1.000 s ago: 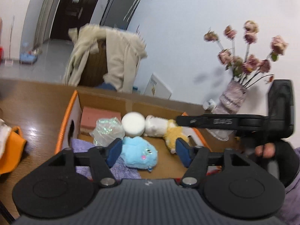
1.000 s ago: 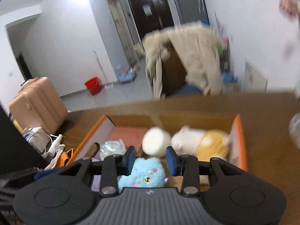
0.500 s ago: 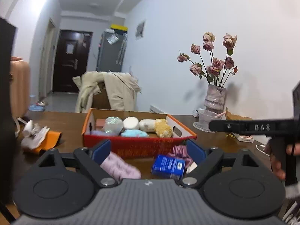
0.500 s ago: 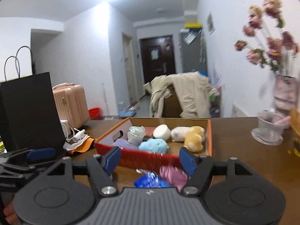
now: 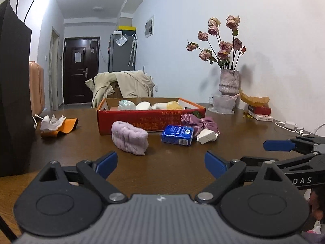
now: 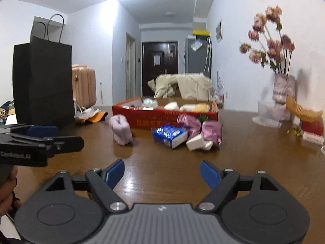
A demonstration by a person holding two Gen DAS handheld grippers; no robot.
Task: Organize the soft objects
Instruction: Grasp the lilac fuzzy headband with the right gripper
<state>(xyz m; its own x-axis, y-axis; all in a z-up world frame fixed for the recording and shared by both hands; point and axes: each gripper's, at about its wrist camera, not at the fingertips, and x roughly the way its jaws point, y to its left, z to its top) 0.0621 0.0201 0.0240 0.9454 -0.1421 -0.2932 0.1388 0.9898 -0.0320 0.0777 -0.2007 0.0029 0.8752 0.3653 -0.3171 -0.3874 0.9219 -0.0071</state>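
1. Jaws of both tools stand wide apart and empty: the left hand-held gripper [image 5: 160, 163] and right hand-held gripper [image 6: 162, 172] have pulled back from over the box a second ago and now hover low above the brown wooden table [image 5: 172, 168].
2. Still loose on the table are a fluffy lilac rolled cloth [image 5: 129, 137], a blue rectangular packet [image 5: 177, 135], a white plastic block [image 5: 206, 136] and a shiny mauve satin bundle [image 5: 200, 122].
3. Behind them, touching or nearly so, sits the red cardboard box [image 5: 150, 119], already holding several plush pieces.
4. The retreat suggests one deposit is finished; the lilac cloth looks the likeliest next pick.
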